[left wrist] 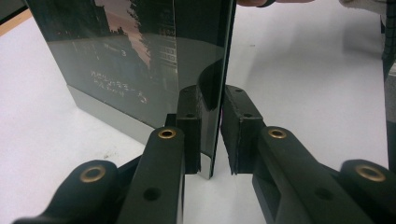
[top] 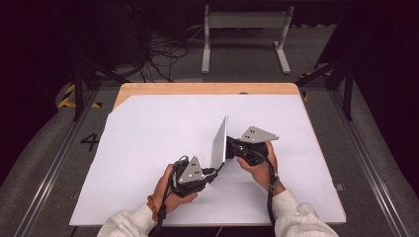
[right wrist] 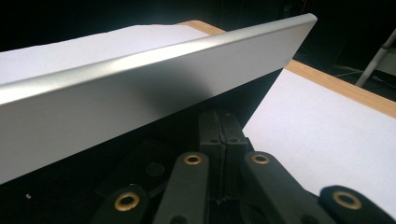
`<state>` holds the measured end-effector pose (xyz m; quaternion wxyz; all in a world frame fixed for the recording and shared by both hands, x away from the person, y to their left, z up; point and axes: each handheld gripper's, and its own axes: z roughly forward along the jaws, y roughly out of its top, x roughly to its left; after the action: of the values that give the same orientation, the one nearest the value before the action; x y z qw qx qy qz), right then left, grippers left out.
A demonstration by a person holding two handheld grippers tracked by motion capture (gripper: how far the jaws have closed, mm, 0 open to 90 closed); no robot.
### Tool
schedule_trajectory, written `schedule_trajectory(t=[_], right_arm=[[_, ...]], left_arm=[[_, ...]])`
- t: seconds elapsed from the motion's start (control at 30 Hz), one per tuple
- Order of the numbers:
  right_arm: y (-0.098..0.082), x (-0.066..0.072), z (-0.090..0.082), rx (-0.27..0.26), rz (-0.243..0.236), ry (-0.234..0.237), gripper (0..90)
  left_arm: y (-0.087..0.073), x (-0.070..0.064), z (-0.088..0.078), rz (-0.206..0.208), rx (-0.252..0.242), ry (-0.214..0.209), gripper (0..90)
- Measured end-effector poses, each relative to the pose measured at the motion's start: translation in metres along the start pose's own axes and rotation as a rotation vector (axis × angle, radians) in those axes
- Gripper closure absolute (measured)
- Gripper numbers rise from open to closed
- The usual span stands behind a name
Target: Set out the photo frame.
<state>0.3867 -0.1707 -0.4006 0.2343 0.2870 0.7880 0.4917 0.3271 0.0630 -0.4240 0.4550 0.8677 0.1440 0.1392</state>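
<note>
A thin, flat rectangular panel (top: 219, 143) stands on its edge near the middle of the bench (top: 148, 148), which is covered by a smooth white sheet with a strip of pale wood showing along the far side. One face of the panel is matte, brushed silver metal with softly rounded corners (right wrist: 140, 88); the other is dark, glossy glass (left wrist: 140, 60) that mirrors the room, with a silver band along its lower margin. It looks like a tablet, though the views do not settle that.

The left hand-held gripper (top: 213, 172) meets the panel's near bottom corner, its black, blocky pads set on either side of the thin edge (left wrist: 211, 135); the left pad lies against the glass while a narrow gap shows at the right pad, so the jaws are spread slightly around it rather than pinching.

The right hand-held gripper (top: 232, 147) sits just behind the silver face, its jaws pressed together on nothing (right wrist: 223, 154).
</note>
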Motion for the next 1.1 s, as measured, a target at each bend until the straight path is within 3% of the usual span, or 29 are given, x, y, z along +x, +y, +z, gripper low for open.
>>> schedule_trajectory(t=[0.23,0.3,0.4,0.53,0.6,0.77,0.9,1.1], right_arm=[[0.0,0.001,-0.011,0.004,-0.017,-0.021,85.9],[-0.002,-0.001,-0.015,0.004,0.002,-0.027,85.8],[-0.007,0.001,-0.026,0.009,-0.007,-0.026,86.6],[-0.011,0.01,-0.04,0.011,-0.021,0.009,88.2],[-0.008,0.015,-0.044,0.0,-0.03,0.018,88.8],[0.001,0.011,-0.039,-0.01,-0.019,0.0,90.0],[0.005,0.002,-0.025,0.0,0.007,-0.015,90.0],[0.006,-0.007,-0.006,0.004,0.045,0.031,90.0]], left_arm=[[-0.004,0.0,-0.002,-0.008,-0.001,-0.012,80.4],[-0.005,0.001,-0.006,-0.004,-0.006,-0.019,80.6],[-0.007,0.003,-0.013,-0.006,-0.02,-0.021,83.0],[-0.007,0.005,-0.012,-0.019,-0.029,-0.029,86.2],[-0.005,0.004,-0.006,0.001,-0.017,-0.027,86.4],[-0.004,0.007,-0.002,-0.015,-0.018,-0.028,87.5],[-0.004,0.009,0.0,-0.02,-0.019,-0.035,87.9],[-0.002,0.006,0.003,-0.008,-0.016,-0.051,88.9]])
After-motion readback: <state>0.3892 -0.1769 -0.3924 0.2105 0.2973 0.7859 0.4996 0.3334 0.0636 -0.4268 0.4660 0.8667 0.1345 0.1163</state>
